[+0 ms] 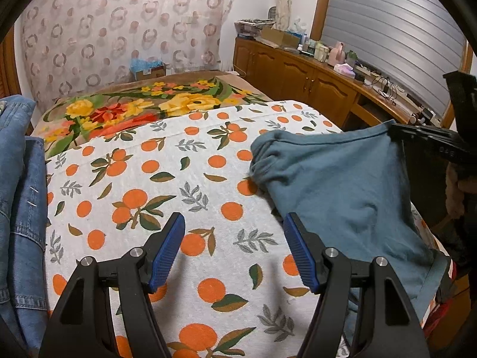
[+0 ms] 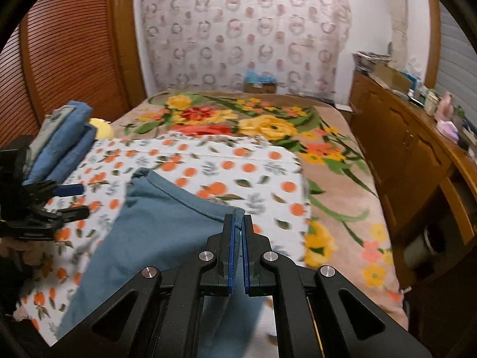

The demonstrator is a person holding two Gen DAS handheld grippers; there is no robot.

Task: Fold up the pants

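Two hand-held grippers work over a bed: in the left wrist view, the left hand-held gripper (image 1: pixel 234 250) hangs open above the orange-print cover (image 1: pixel 190 161). In the right wrist view, the right hand-held gripper (image 2: pixel 237 223) pinches the teal pants (image 2: pixel 167 223), folding barely begun.

The teal pants (image 1: pixel 342 185) run off the lower right edge of the left wrist view, their far end hidden. Small items on the wooden cabinet (image 1: pixel 298 71) are too small to identify. In the right wrist view the orange-print sheet (image 2: pixel 238 173) is motion-blurred, and the denim stack (image 2: pixel 62 143) is partly cut off.
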